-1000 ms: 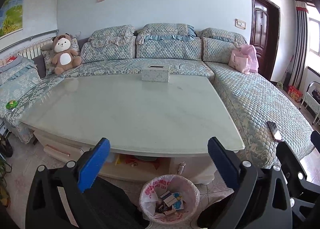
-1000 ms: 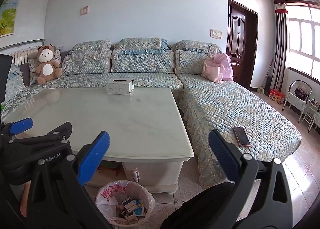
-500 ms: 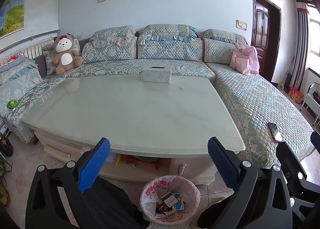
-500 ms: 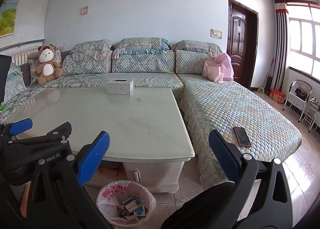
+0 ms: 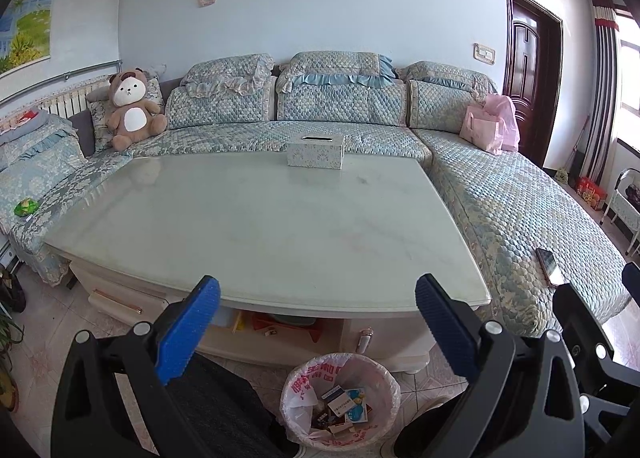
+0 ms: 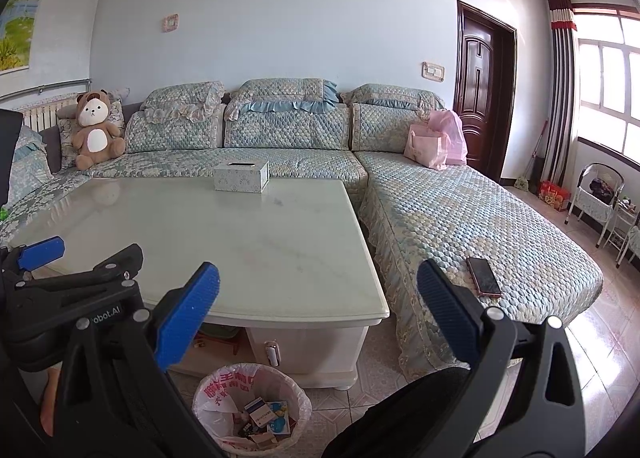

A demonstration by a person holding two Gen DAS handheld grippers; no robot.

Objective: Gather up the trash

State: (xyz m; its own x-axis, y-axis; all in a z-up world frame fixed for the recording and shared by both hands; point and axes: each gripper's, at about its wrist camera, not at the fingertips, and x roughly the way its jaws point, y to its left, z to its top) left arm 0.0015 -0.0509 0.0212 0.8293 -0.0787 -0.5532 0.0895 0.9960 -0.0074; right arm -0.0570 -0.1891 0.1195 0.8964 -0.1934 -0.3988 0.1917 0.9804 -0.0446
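Observation:
A trash bin [image 5: 382, 372] lined with a pink-printed bag stands on the floor in front of the coffee table; it also shows in the right wrist view [image 6: 298, 392]. Small boxes and wrappers [image 5: 344, 406] lie inside it. My left gripper [image 5: 318, 322] is open and empty, held above the bin near the table's front edge. My right gripper [image 6: 318, 322] is open and empty, to the right of the left one and above the bin. The left gripper's body shows in the right wrist view [image 6: 72, 290]. A green wrapper [image 5: 26, 207] lies on the left sofa seat.
A pale marble coffee table [image 5: 260, 226] holds a tissue box [image 5: 316, 151]. A quilted corner sofa [image 6: 460, 218] surrounds it, with a teddy bear [image 5: 132, 110], a pink bag [image 6: 434, 144] and a phone [image 6: 484, 276]. A dark door [image 6: 482, 94] and folding chair [image 6: 598, 194] are at right.
Both grippers have risen and pulled back slightly; the table and bin sit a little lower in view. Both stay open and empty.

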